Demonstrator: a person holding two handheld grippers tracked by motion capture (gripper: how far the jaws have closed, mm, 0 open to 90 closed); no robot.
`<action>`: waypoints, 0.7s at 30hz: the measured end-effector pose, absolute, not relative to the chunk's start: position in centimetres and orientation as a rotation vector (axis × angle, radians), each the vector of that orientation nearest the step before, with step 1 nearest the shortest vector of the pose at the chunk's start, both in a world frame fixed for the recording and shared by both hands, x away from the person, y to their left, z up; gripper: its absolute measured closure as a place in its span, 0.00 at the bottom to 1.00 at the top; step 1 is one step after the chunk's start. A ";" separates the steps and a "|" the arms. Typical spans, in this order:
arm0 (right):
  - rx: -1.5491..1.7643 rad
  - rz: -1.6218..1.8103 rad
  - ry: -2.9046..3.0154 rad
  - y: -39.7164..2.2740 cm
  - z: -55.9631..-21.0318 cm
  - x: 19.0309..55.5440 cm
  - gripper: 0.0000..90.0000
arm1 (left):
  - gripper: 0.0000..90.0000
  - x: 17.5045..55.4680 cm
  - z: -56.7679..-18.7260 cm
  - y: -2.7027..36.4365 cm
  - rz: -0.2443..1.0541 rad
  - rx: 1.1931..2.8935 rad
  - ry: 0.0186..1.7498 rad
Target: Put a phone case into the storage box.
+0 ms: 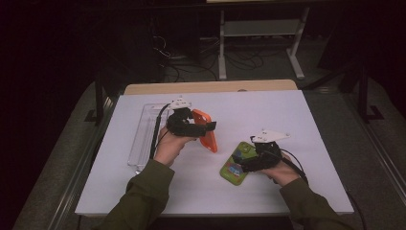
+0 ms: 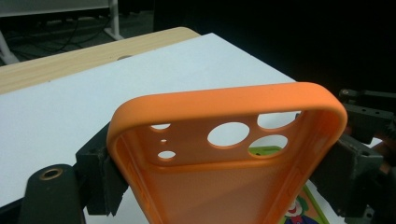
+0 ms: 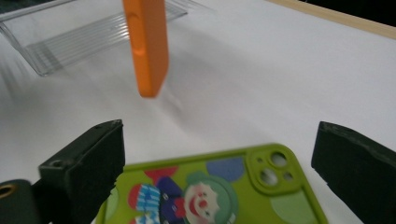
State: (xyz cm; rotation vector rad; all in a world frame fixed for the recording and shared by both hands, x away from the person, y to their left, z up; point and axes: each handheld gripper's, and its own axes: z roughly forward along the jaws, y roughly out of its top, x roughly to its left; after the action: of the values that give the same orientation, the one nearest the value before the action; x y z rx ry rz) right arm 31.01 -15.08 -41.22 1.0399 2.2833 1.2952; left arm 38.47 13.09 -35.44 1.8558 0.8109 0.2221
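L gripper [image 1: 203, 128] pinches orange phone case [image 1: 208, 136] across its sides, held up off white table [image 1: 287, 115]. R gripper [image 1: 244, 160], jaws spread wide, straddles green clown case [image 1: 234, 165] lying flat on table, not gripping. Clear tray [image 1: 143, 139] far left.

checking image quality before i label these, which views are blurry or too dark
High view: dim all round, black beyond the white table, slightly soft but readable. Left gripper view: the orange phone case is sharp and evenly lit, with darkness behind the table edge. Right gripper view: the clear tray at top left is smeared by motion blur, and the green phone case up close is soft.
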 end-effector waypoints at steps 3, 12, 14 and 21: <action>1.035 1.307 2.262 -16.0 -41.4 30.7 0.01 | 0.18 38.5 -35.2 13.2 0.221 1.852 0.808; 1.078 1.250 2.302 -17.9 -42.7 29.1 0.00 | 0.18 38.4 -34.6 13.6 0.225 1.844 0.790; 1.080 1.243 2.300 -18.3 -42.9 28.7 0.00 | 0.18 38.4 -34.5 13.7 0.228 1.841 0.782; 1.097 1.191 2.306 -18.5 -43.9 27.7 0.00 | 0.18 38.3 -33.9 13.8 0.237 1.844 0.769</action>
State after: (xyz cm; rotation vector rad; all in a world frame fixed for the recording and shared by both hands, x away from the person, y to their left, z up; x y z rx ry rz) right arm 27.73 -18.51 -43.88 1.0969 2.3062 1.1906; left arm 38.34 13.78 -33.91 1.8440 0.7693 0.2369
